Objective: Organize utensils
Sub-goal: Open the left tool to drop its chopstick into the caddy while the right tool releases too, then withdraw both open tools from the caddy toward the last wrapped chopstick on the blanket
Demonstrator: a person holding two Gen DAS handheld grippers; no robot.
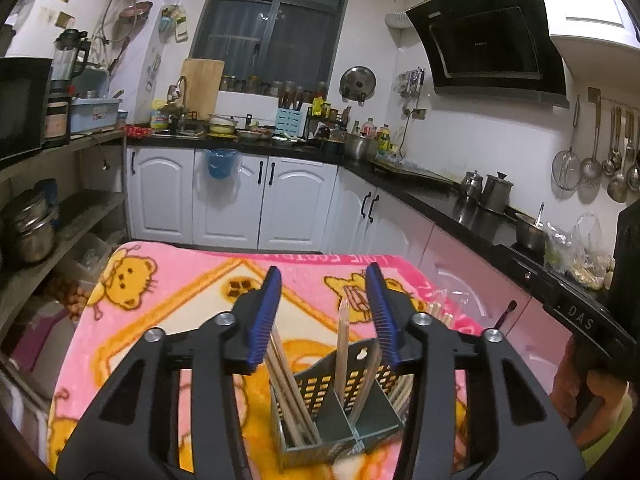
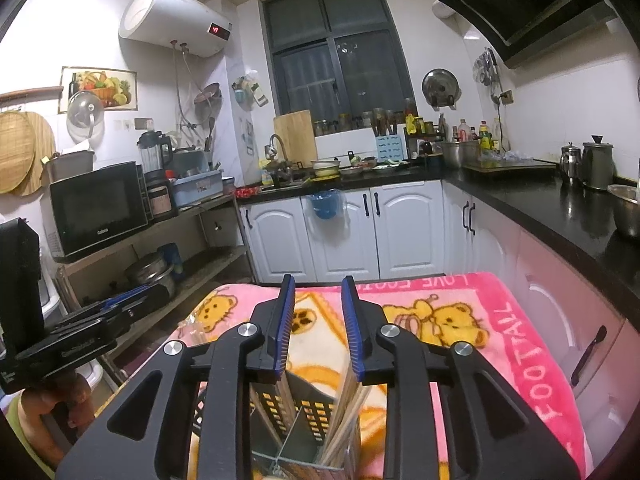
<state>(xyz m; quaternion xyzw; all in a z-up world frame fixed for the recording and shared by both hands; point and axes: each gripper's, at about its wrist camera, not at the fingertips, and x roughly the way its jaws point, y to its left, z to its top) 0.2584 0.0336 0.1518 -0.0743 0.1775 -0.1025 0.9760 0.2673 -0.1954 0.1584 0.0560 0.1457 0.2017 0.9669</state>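
Note:
A dark perforated utensil holder (image 1: pixel 320 388) stands on the pink bear blanket (image 1: pixel 180 280), with wooden chopsticks (image 1: pixel 286 392) leaning in its compartments. My left gripper (image 1: pixel 325 276) hangs over it, open. One chopstick (image 1: pixel 342 340) stands upright between the blue pads and touches neither. In the right wrist view the same holder (image 2: pixel 304 408) sits just under my right gripper (image 2: pixel 318 284). Its jaws stand a little apart with nothing pressed between them. A bundle of chopsticks (image 2: pixel 340 424) leans in the right compartment below the right pad. The left gripper (image 2: pixel 158 290) shows at the left edge.
Loose chopsticks (image 1: pixel 440 312) lie on the blanket (image 2: pixel 500 320) to the right of the holder. A hand (image 1: pixel 600 392) grips the other tool at the right edge. Black counters (image 2: pixel 540 200) with pots run along the right, and a shelf with a microwave (image 2: pixel 96 208) stands at the left.

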